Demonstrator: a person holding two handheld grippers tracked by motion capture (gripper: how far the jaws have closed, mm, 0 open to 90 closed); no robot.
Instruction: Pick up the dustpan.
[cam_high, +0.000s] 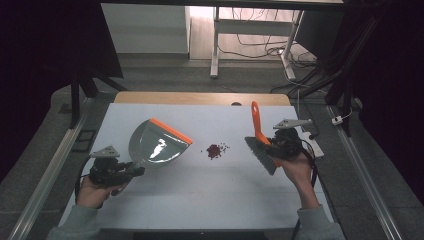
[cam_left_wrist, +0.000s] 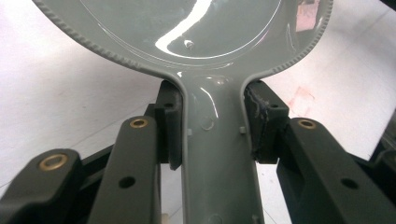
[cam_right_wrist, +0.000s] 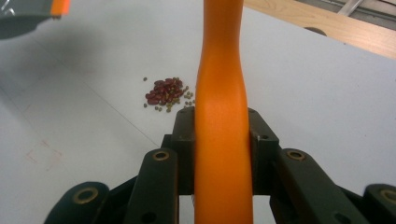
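A small heap of beans lies near the middle of the white table; in the right gripper view the beans are mostly dark red, with a few small greenish ones scattered round the edge. The heap sits between the two tools, apart from both.

To its left is a grey dustpan with an orange strip along its mouth, tilted, the mouth facing the heap. Its pan is glossy and reflects light. The left gripper, at the near left, is clamped on the dustpan handle, with both pads pressed against its sides.

To the right of the heap is a brush with an orange handle and grey bristles; the handle points to the far side. The right gripper grips this handle firmly between its jaws.
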